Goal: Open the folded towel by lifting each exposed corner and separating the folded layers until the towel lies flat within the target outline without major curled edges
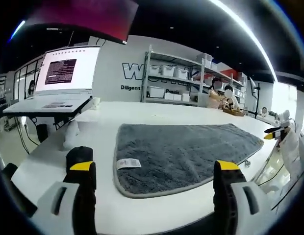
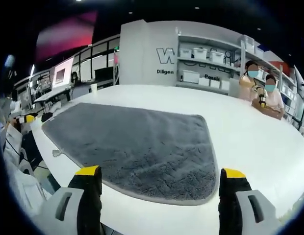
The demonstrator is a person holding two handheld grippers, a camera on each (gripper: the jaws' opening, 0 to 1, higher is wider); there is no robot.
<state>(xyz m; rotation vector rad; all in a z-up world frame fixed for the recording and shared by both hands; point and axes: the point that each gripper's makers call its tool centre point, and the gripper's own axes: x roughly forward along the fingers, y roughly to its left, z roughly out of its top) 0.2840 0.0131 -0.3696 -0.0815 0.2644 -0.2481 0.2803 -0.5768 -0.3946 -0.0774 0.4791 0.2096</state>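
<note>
On the white desk the grey plush towel lies spread flat; your left tongs and right tongs both gape wide, empty, just short of it.

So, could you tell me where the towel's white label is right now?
In the left gripper view, the label lies on the towel near its left edge, just ahead of the left gripper.
</note>
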